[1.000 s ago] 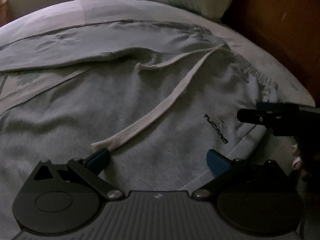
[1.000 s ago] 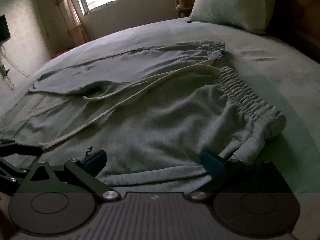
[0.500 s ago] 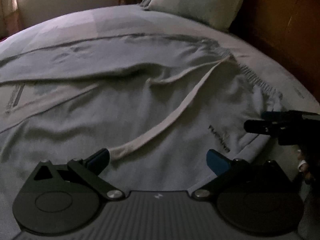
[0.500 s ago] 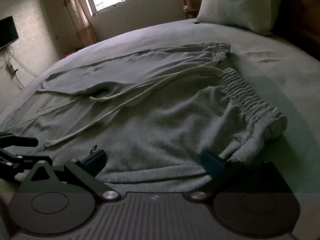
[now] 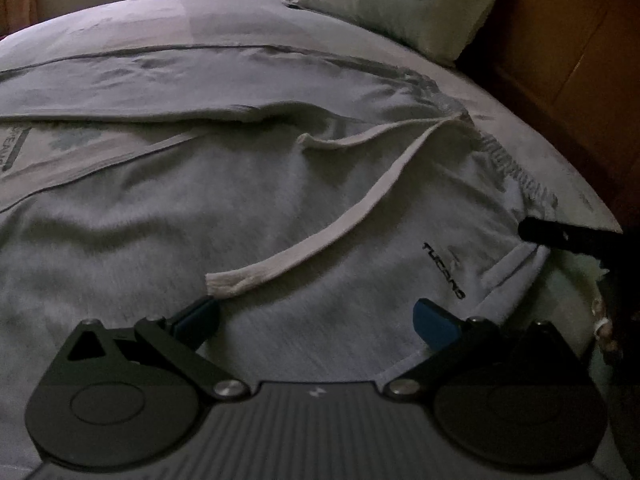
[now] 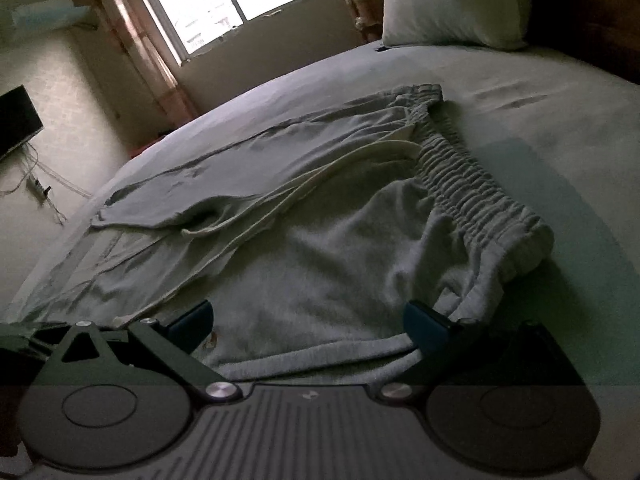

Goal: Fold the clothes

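Left gripper [image 5: 316, 314] and right gripper [image 6: 308, 322]: both released, over fleecy grey sweatpants [image 6: 340, 248] on bed [image 6: 520, 120]. Flat white drawstring [image 5: 328, 236] crosses the fabric; pillow [image 6: 456, 4] beyond.

Fleecy matt grey sweatpants [image 5: 224, 200], woven drawstring [image 5: 320, 240], glossy wooden headboard [image 5: 568, 64]
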